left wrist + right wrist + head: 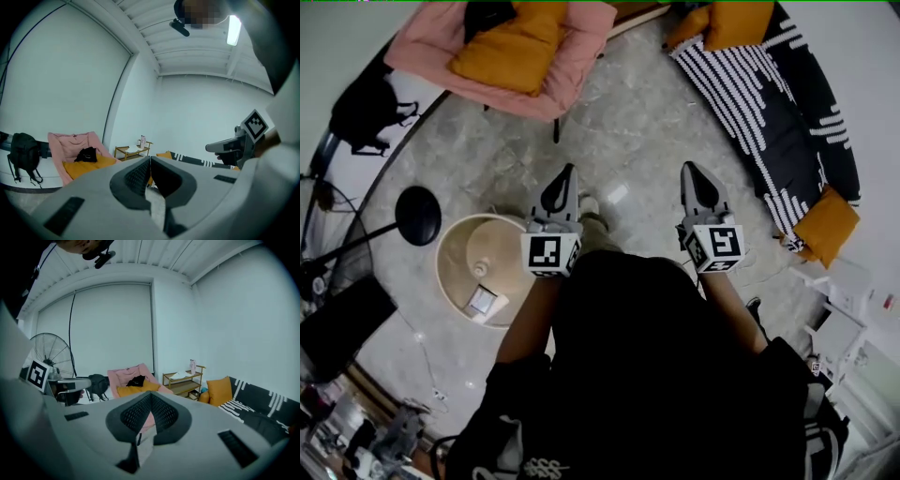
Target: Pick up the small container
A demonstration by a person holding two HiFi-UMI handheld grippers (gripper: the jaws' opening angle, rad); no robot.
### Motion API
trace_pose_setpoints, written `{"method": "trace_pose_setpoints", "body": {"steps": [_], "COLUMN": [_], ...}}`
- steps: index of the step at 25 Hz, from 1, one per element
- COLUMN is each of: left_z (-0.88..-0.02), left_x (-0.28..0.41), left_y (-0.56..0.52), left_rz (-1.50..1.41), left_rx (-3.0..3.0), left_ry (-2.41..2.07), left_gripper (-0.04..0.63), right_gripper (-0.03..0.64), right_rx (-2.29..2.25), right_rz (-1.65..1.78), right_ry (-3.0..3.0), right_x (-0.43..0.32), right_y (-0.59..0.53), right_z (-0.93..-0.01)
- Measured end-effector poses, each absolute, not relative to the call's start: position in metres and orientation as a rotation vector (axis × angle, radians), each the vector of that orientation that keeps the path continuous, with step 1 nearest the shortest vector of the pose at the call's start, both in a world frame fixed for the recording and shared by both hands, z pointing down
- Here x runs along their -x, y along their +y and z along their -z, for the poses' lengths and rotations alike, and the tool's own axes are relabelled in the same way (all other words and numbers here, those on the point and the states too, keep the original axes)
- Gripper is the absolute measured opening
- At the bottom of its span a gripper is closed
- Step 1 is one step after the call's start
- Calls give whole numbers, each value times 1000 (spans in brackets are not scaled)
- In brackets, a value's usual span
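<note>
Looks steeply down on a person in dark clothes standing on a pale marbled floor (628,122), both forearms stretched forward. Holds the left gripper (570,171) and the right gripper (688,169) side by side and well apart, both pointing away from the body, each with a marker cube at its rear. Shows, in the left gripper view, the left fingers (138,176) pressed together at the tips with nothing between them. Shows the same in the right gripper view: right fingers (136,413) closed on empty air. Finds the small container (483,302), a pale squarish item, on a round beige bench (455,239) at the person's left, toward the bench edge nearest the person, to the lower left of the left gripper's cube and touched by neither gripper. Shows a smaller round item (480,270) near the middle of the same bench. Sets a black disc on a thin arm (417,216) just beside the bench, and a black backpack (366,108) farther off by the wall. Takes in a pink chair (572,56) with an orange cushion (511,52) ahead to the left, and a black-and-white striped sofa (769,94) ahead to the right. Adds, in the right gripper view, a standing fan (51,352) and a low wooden shelf (185,380) against the far wall.
</note>
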State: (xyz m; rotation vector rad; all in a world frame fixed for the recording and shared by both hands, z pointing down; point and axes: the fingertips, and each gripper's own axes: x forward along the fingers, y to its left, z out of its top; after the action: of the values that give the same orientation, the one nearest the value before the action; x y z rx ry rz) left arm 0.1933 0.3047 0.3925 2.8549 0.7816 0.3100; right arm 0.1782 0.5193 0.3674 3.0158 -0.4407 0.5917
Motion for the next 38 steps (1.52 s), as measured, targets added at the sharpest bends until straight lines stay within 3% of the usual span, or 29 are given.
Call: {"method": "trace_pose_setpoints", "body": {"steps": [12, 18, 28, 38], "left_z": [-378, -380, -393, -376], "left_x": [-178, -135, -40, 1], "left_y": [209, 124, 2, -39], "left_rz": [-219, -223, -222, -158], "left_rx": [-2878, -2907, -2833, -2646], "left_ry": [518, 124, -648, -1268], "left_gripper": [21, 21, 21, 21], "right_gripper": [21, 21, 21, 21], "right_rx": [-2903, -2796, -2425, -1993], "right_rz": [-536, -556, -463, -377], "right_ry": [-663, -884, -1576, -2058], "right_x": [-219, -254, -273, -283], "right_y": [430, 365, 145, 6], "right_z": [-350, -358, -372, -369]}}
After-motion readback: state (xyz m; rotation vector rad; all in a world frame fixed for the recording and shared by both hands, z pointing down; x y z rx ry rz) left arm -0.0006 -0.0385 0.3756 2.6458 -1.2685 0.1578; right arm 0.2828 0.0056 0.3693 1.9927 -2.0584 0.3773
